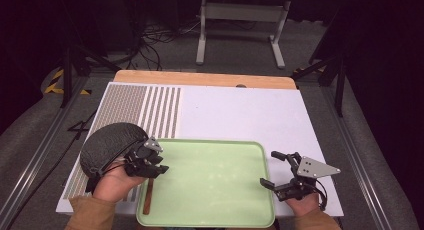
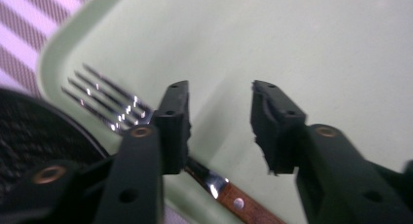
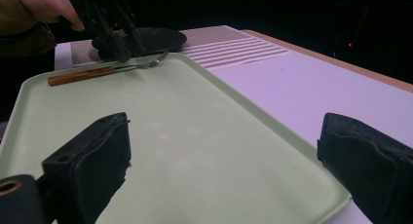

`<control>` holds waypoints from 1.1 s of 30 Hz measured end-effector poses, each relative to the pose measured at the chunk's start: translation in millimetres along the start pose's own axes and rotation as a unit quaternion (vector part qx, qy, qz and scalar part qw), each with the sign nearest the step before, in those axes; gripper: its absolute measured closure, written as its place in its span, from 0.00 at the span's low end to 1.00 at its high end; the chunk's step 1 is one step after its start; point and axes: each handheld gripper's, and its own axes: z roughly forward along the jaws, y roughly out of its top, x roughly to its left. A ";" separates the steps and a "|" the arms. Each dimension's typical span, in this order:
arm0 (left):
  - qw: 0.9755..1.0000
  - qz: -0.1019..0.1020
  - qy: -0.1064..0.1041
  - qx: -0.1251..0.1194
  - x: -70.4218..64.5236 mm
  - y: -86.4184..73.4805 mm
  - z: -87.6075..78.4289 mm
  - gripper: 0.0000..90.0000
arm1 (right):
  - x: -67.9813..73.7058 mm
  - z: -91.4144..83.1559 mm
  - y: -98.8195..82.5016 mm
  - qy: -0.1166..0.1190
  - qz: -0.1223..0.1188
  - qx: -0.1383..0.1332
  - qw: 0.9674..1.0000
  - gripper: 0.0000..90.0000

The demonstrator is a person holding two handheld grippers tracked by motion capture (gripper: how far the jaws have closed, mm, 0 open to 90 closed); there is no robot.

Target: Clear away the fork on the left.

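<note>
Your left gripper (image 2: 219,121) hangs released over the fork (image 2: 146,121), whose handle runs along the tray's (image 1: 220,155) near-left edge.

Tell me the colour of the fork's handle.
Reddish-brown wood with small metal rivets; the metal fork with wooden handle lies on the pale green plastic tray, clearest in the right gripper view.

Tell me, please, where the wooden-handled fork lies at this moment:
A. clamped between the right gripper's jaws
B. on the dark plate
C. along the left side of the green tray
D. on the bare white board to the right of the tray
C: the fork lies flat along the left side of the green tray, beside the dark plate, with the left gripper open above its neck.
</note>
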 end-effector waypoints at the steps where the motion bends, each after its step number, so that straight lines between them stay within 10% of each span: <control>1: 1.000 0.001 0.002 -0.004 -1.3 0.9 -2.9 0.54 | -0.4 0.2 0.6 -0.001 -0.001 0.001 1.000 0.07; 8: 0.996 -0.007 -0.007 -0.094 -3.4 -7.2 -20.5 0.24 | -4.9 2.8 4.0 0.002 0.000 -0.004 1.000 0.07; 14: 0.982 -0.010 -0.007 -0.191 -1.4 -31.0 -32.6 0.09 | -7.7 5.3 4.8 0.008 0.004 -0.008 1.000 0.07; 18: 0.968 0.002 0.005 -0.251 -2.4 -50.6 -35.4 0.04 | -8.7 5.4 5.1 0.007 0.004 -0.009 1.000 0.07; 22: 0.960 0.018 0.020 -0.279 -2.1 -69.1 -32.7 0.03 | -8.2 5.0 4.7 0.005 0.007 -0.008 1.000 0.07; 29: 0.939 0.006 0.003 -0.343 1.9 -93.2 -23.9 0.02 | -7.6 4.4 2.0 0.001 0.012 -0.006 1.000 0.07; 33: 0.936 0.000 0.006 -0.352 3.6 -98.0 -19.6 0.01 | -9.2 6.7 -3.0 0.003 0.025 0.000 1.000 0.07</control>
